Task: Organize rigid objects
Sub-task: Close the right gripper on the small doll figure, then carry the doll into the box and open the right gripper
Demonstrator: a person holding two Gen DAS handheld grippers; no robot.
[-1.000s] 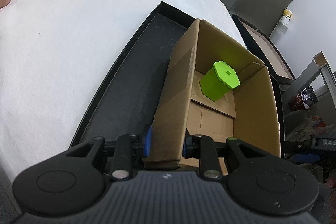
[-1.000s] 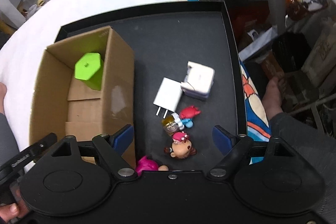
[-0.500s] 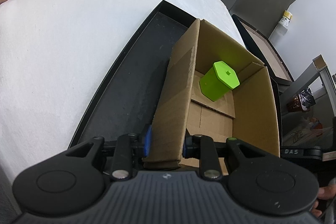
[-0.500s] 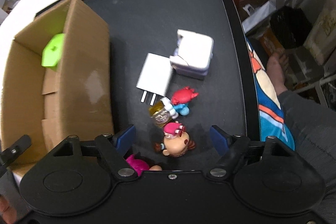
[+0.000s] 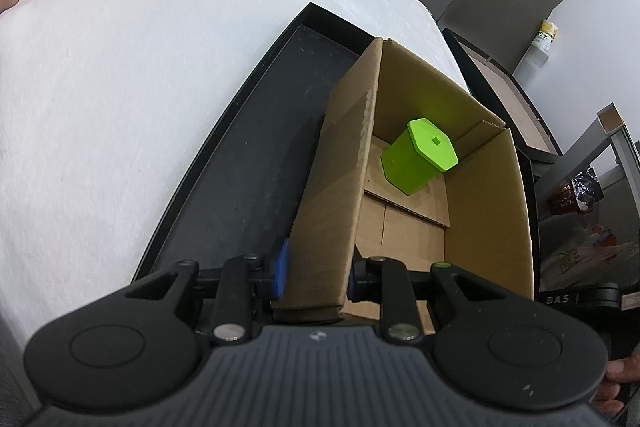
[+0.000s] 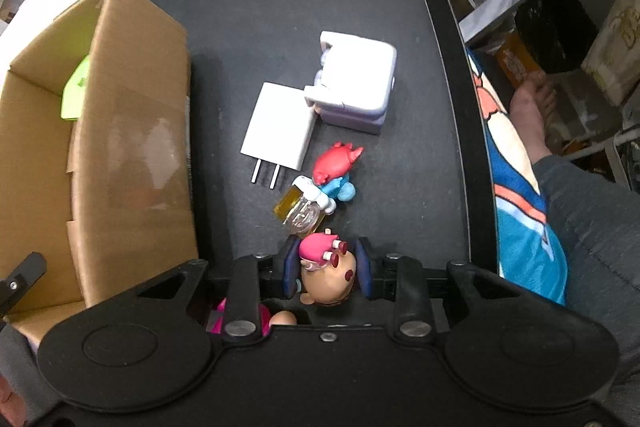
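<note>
Small tan cartoon figurine with pink hair (image 6: 325,273) lies on the black tray (image 6: 444,39) at its near edge, head toward the far side, clasped between the right gripper's (image 6: 327,269) blue pads. Just beyond it lie other toys and white chargers; bare tray lies to its right. The left gripper (image 5: 316,273) clamps the brown cardboard box's (image 5: 340,187) left wall; a lime-green hexagonal block (image 5: 420,157) leans in the far corner.
</note>
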